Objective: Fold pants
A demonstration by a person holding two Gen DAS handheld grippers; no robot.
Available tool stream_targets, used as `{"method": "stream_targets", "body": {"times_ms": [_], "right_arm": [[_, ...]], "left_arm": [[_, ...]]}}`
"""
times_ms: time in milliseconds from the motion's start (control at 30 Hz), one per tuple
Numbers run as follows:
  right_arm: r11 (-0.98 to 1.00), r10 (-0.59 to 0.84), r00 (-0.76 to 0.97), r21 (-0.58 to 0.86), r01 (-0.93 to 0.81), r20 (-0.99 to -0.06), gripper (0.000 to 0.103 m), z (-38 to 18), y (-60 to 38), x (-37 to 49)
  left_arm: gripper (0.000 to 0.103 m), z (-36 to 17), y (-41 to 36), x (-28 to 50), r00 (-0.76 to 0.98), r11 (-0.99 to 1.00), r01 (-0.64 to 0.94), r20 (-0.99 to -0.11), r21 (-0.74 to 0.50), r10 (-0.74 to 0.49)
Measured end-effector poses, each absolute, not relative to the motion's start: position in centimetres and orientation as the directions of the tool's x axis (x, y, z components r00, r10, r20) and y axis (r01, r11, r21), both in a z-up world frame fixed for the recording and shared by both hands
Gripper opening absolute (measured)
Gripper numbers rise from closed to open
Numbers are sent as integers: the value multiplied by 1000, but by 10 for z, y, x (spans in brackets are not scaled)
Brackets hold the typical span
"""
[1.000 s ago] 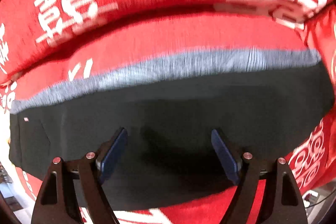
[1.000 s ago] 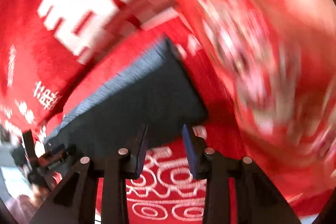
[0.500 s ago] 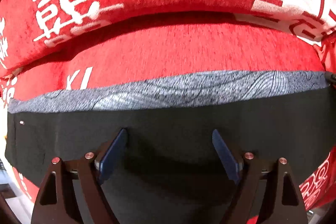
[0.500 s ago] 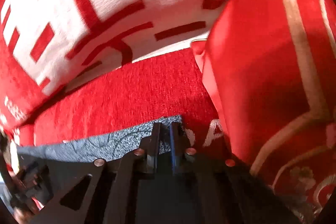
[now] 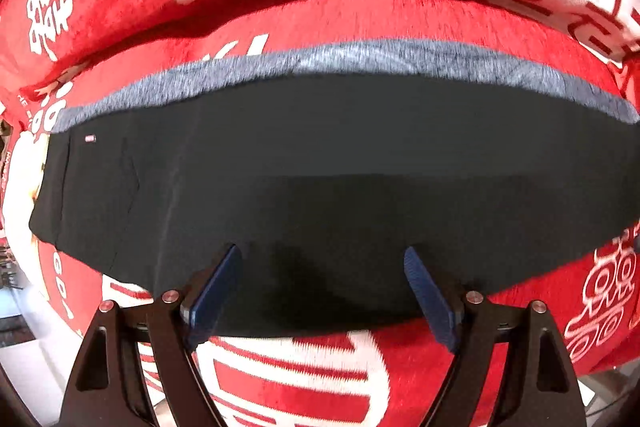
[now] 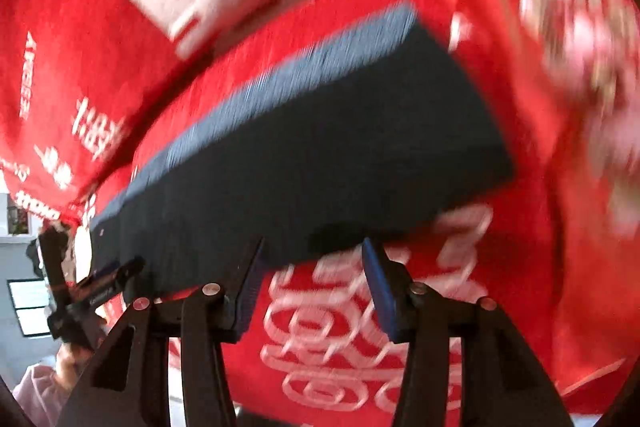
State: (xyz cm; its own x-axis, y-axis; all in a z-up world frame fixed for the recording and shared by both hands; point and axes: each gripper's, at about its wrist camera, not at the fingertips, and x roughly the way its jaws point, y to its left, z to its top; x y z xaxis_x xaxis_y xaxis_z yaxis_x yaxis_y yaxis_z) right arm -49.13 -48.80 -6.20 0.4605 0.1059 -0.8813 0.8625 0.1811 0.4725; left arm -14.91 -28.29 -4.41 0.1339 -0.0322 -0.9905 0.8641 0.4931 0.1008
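Grippers first: your left gripper (image 5: 322,259) has its fingers (image 5: 216,287) spread wide, hovering over the near edge of the pants (image 5: 340,187) and gripping nothing. Your right gripper (image 6: 312,259) is also parted, less widely, its tips at the near edge of the pants (image 6: 320,167) with nothing between them; that view is motion-blurred, so you cannot tell whether the pads touch the fabric. The pants lie flat as a long dark band with a grey strip (image 5: 360,63) along the far edge, on the red cover (image 5: 400,23) with white characters. Half a second ago your right fingers were almost together at the far right corner of the pants; now they are apart and back from it. Your left gripper was just as wide then, and the pants now sit farther off in its view.
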Motion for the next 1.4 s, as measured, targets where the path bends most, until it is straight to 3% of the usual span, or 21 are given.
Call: {"method": "stream_targets", "body": {"times_ms": [267,633,800,1100,1233,1267,1300,1400], "right_arm": [[200,199,489,524,828,-849,53,-66,-420,-424],[164,283,591,645,746,-756,54,-80,-335,-275],[131,331,646,712,690,-688,54,-98,-309,-221],[80,295,702,748,658,-649,56,-107,-303,-209],[-114,291,764,772,625,-576,55,-129,-311,-219],[-140,286,767,767,626,-574,44,-131,-312,-221],[-135,281,753,752,645,-596,10,-131,-314,-221],[-46,274,748,768,638,-605,8,-107,-313,-221]], "left_arm": [[85,-39,-259,-133,98,468,883,-990,40,-100],[85,-57,-204,-14,133,496,864,-989,84,-63],[85,-56,-183,29,94,570,821,-991,25,-92],[85,-63,-191,28,65,533,846,-986,-27,-153],[85,-66,-198,22,50,500,865,-988,-31,-148],[85,-68,-200,21,47,493,870,-989,-31,-144],[85,-70,-201,18,48,483,876,-990,-22,-132],[85,-68,-193,-1,39,421,907,-991,-20,-130]]}}
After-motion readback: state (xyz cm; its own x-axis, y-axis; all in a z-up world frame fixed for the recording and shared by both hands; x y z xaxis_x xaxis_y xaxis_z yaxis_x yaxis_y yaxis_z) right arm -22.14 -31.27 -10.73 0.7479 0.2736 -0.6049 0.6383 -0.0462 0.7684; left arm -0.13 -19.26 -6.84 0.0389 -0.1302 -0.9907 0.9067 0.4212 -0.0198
